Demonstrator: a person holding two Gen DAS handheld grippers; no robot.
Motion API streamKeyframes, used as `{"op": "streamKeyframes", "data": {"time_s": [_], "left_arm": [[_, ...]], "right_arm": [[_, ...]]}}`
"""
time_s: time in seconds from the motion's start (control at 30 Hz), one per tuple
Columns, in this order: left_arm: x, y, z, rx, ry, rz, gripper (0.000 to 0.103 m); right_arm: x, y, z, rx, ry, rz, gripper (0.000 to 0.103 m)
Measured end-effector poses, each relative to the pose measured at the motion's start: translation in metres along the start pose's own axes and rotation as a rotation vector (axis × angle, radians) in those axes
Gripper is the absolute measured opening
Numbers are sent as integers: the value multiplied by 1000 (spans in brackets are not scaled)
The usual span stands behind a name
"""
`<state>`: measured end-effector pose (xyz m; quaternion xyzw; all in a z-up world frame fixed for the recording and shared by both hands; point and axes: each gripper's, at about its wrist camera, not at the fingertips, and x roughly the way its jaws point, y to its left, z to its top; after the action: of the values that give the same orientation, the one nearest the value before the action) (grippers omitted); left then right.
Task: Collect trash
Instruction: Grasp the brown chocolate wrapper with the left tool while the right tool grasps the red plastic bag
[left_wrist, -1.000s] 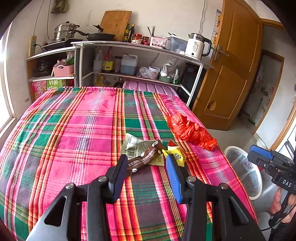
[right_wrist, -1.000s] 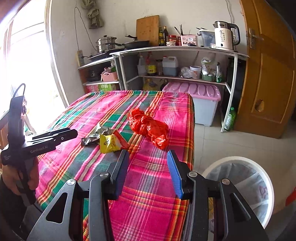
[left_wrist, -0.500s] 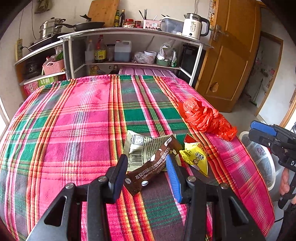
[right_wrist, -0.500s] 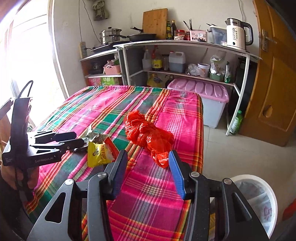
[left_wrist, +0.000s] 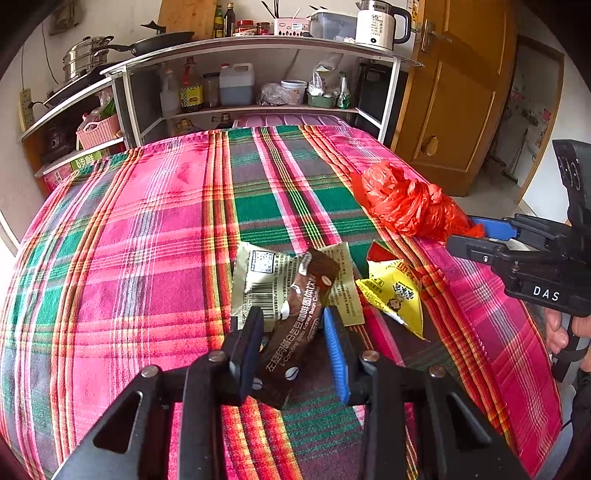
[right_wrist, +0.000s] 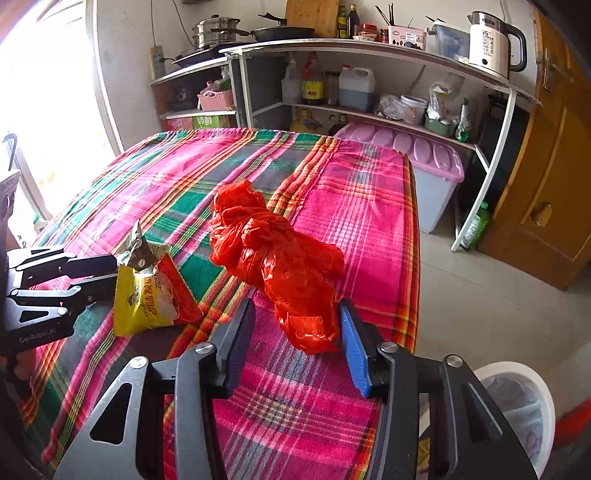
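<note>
A brown coffee wrapper (left_wrist: 295, 332) lies on a pale green wrapper (left_wrist: 266, 280) on the plaid table. My left gripper (left_wrist: 293, 332) is open with its jaws on either side of the brown wrapper. A yellow snack bag (left_wrist: 395, 295) lies just to its right and also shows in the right wrist view (right_wrist: 147, 299). A crumpled red plastic bag (right_wrist: 280, 258) lies near the table's right edge. My right gripper (right_wrist: 295, 328) is open, its jaws on either side of the bag's near end. A white trash bin (right_wrist: 517, 398) stands on the floor at the right.
The plaid tablecloth (left_wrist: 147, 229) covers the whole table. A shelf unit (right_wrist: 369, 74) with bottles, pots and a kettle stands behind. A pink-lidded storage box (right_wrist: 424, 162) sits under the shelf. A wooden door (left_wrist: 461, 92) is at the right.
Both grippers have moved forward and down. The left one now has the brown wrapper between its jaws, and the right one has reached the near end of the red bag.
</note>
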<state>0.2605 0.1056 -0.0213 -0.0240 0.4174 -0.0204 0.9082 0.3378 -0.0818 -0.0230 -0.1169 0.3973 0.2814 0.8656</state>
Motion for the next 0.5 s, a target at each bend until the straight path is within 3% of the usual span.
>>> {"op": "streamKeyframes", "data": {"time_s": [0.03,0.2,0.5], "left_arm": [[-1,-2,-1,6,-1,3,30],[-4,-4,-3,7,-7,-1,25],[-24,-1,-13,-57,-57,-13,25]], "right_arm": [[0,0,-1,2,5,9,26],[-9,5,-6,0,-9,40,17],[-43,11,-23,34,-60,56,15]]}}
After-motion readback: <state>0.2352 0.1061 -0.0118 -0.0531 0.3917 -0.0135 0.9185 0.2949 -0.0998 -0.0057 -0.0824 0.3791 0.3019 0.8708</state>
